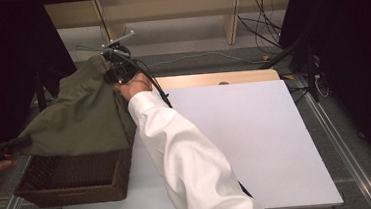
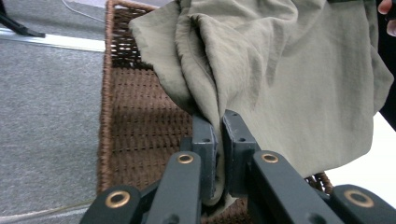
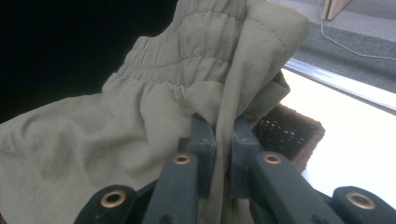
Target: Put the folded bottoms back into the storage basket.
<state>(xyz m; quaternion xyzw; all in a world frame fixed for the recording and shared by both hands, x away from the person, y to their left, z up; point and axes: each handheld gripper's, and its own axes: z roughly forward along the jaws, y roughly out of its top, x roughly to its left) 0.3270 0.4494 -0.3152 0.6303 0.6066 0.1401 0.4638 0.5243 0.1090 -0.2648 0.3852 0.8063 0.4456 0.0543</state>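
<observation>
Near the camera, both grippers' jaws clench the olive garment (image 1: 81, 117) — left gripper (image 2: 219, 140) low, right gripper (image 3: 223, 140) high — stretched above the wicker basket (image 1: 74, 186) at the table's (image 1: 257, 144) left; lift evenly so it clears the rim

cloth (image 1: 81, 117) hides basket (image 1: 74, 181) interior; left gripper (image 1: 1, 148) cut off at high view's left edge.

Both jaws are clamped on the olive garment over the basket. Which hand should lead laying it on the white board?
Right, probably: the right gripper holds the olive garment beside the white board; the left gripper grips it over the basket.
</observation>
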